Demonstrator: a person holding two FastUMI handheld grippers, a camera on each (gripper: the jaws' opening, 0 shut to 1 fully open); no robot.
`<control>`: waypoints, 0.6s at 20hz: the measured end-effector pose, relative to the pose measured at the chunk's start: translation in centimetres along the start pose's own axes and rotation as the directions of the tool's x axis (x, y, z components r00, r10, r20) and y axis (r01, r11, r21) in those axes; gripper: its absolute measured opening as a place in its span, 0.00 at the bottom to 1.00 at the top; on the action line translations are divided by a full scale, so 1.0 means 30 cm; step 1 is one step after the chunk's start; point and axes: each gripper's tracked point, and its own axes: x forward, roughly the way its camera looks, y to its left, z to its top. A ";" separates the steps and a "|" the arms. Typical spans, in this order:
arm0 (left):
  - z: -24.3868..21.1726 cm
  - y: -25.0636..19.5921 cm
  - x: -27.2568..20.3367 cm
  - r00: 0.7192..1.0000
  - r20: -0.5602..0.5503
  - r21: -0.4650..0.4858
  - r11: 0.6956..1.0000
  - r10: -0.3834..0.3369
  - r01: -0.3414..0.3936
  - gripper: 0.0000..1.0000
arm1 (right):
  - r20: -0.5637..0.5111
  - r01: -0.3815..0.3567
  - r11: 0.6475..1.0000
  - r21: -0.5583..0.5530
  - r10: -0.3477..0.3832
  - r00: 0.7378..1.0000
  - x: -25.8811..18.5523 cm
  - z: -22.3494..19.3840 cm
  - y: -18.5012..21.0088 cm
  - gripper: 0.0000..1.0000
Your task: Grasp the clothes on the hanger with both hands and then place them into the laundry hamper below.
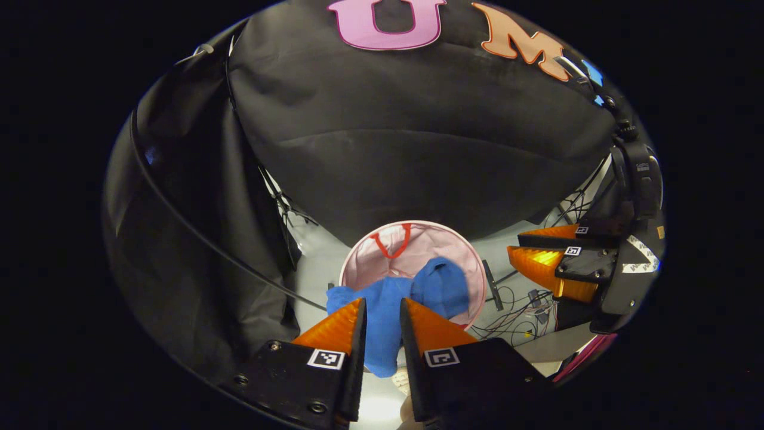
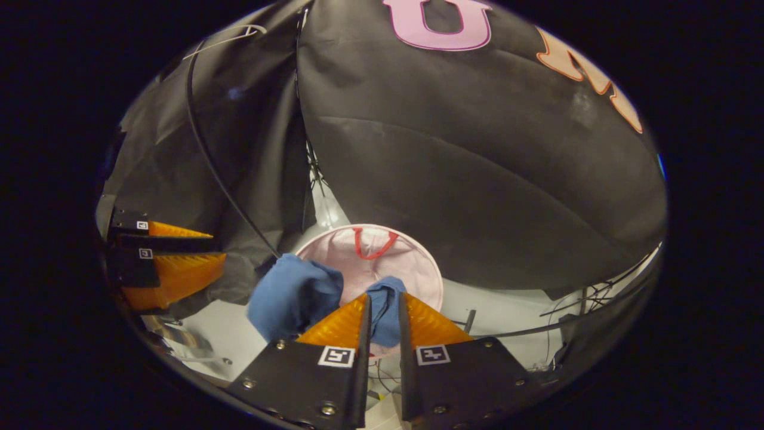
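Blue clothes [image 1: 382, 322], in the left gripper view, hang pinched in my left gripper [image 1: 382, 316] above the pink laundry hamper [image 1: 471, 257]; in the right gripper view my right gripper [image 2: 384, 313] clamps them too, so I judge only lowering and release remain.

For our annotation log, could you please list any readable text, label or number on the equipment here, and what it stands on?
Readable words or numbers: none.
Square markers on left hand-held gripper and right hand-held gripper: coded patterns, no words.
Small label: too small to read.
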 end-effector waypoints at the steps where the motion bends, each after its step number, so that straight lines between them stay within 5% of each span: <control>1: 0.013 0.001 -0.001 1.000 0.015 0.000 1.000 -0.001 0.001 0.35 | 0.014 0.001 1.000 0.004 -0.001 1.000 -0.009 0.014 -0.004 0.23; 8: 0.116 0.007 0.027 0.986 0.166 0.014 1.000 -0.009 0.007 0.32 | 0.143 0.029 0.999 0.021 -0.032 0.989 -0.119 0.156 -0.037 0.23; 12: 0.247 -0.004 0.047 0.946 0.325 0.025 1.000 -0.021 0.014 0.35 | 0.263 0.059 0.996 0.066 -0.074 0.962 -0.273 0.266 -0.093 0.23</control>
